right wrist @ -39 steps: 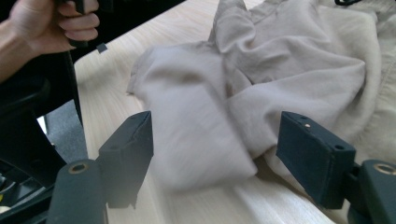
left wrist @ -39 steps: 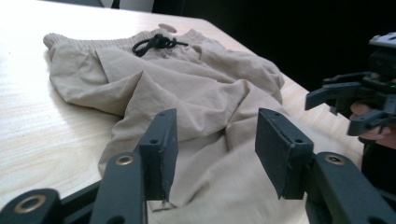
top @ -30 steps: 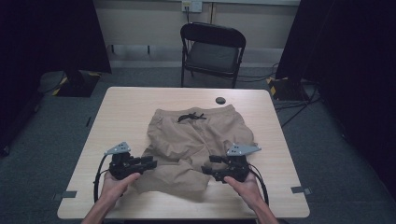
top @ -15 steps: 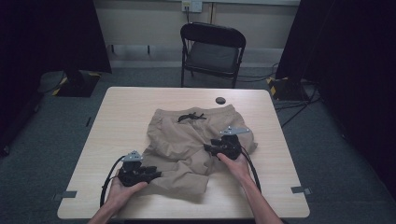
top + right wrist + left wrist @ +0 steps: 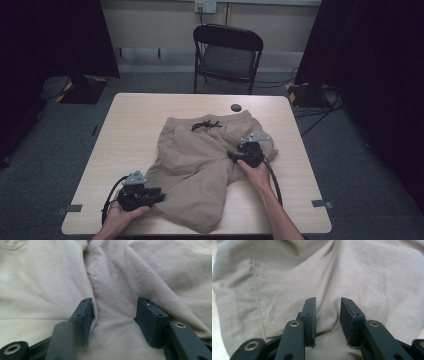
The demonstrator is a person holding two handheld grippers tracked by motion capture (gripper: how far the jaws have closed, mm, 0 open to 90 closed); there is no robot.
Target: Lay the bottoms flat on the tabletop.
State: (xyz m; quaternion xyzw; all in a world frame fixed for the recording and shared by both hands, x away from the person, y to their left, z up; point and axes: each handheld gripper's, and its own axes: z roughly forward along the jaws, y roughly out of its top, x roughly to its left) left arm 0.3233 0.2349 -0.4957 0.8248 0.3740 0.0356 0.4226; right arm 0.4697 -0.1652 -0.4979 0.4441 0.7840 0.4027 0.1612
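Khaki shorts (image 5: 195, 150) lie on the wooden table (image 5: 130, 130), waistband and black drawstring (image 5: 206, 125) toward the far side. My left gripper (image 5: 160, 192) rests low at the near left, on the hem of the left leg. Its jaws have just been closing and stand apart over a ridge of cloth (image 5: 328, 312). My right gripper (image 5: 231, 155) sits on the bunched right leg, pointing left. Its jaws have just been opening, and a soft fold of fabric (image 5: 115, 315) lies between the pads without being pinched.
A small black round object (image 5: 236, 107) lies on the table beyond the waistband. A black folding chair (image 5: 227, 55) stands behind the far edge. Bare tabletop shows at the left, the right and the far side of the shorts.
My right gripper has moved from the near hem up along the right side of the shorts. My left gripper has drawn nearer the front edge, and the left leg now reaches further toward it.
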